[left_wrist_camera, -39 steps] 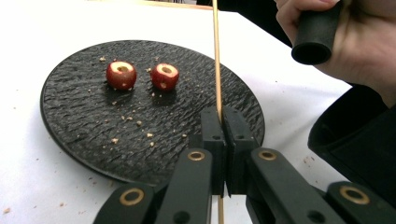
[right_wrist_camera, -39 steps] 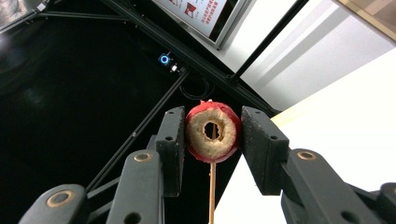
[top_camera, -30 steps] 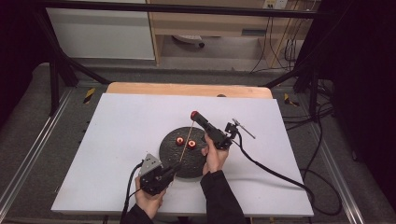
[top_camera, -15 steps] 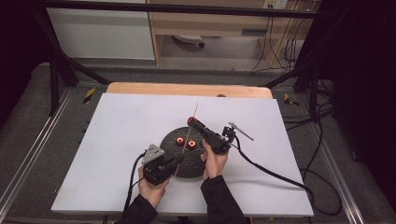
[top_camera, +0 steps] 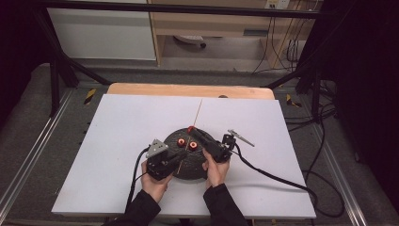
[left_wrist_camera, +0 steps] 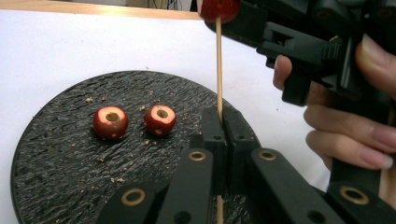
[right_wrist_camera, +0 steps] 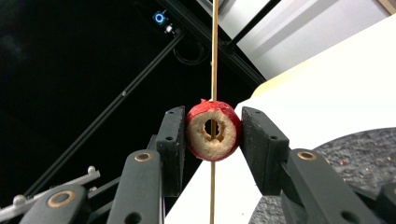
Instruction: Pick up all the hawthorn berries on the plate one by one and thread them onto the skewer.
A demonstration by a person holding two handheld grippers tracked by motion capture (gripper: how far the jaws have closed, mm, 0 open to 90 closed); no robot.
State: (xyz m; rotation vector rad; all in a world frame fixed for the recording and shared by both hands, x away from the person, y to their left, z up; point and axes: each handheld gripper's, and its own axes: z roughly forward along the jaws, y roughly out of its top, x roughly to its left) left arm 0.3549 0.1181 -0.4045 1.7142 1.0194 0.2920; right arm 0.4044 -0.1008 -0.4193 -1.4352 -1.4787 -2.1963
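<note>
Jaws of left gripper (left_wrist_camera: 219, 135) clamp skewer (left_wrist_camera: 218, 70) upright; right gripper (right_wrist_camera: 212, 133) pinches cored fruit (right_wrist_camera: 213, 131).

No readable text, label, brand, number or sign in any view: grippers, plate, fruit, skewer, table surface all unmarked; yellow-black hazard stripes (top_camera: 89, 96) on floor frame carry no writing.

Round plate (top_camera: 188, 162) sits on the counter (top_camera: 117, 141), near its front edge. Two cored fruits (left_wrist_camera: 111, 122) (left_wrist_camera: 160, 119) lie side by side on the plate, apart. Skewer (left_wrist_camera: 218, 70) stands over the plate's right part, a third fruit (right_wrist_camera: 213, 130) threaded on it, above the others.
</note>
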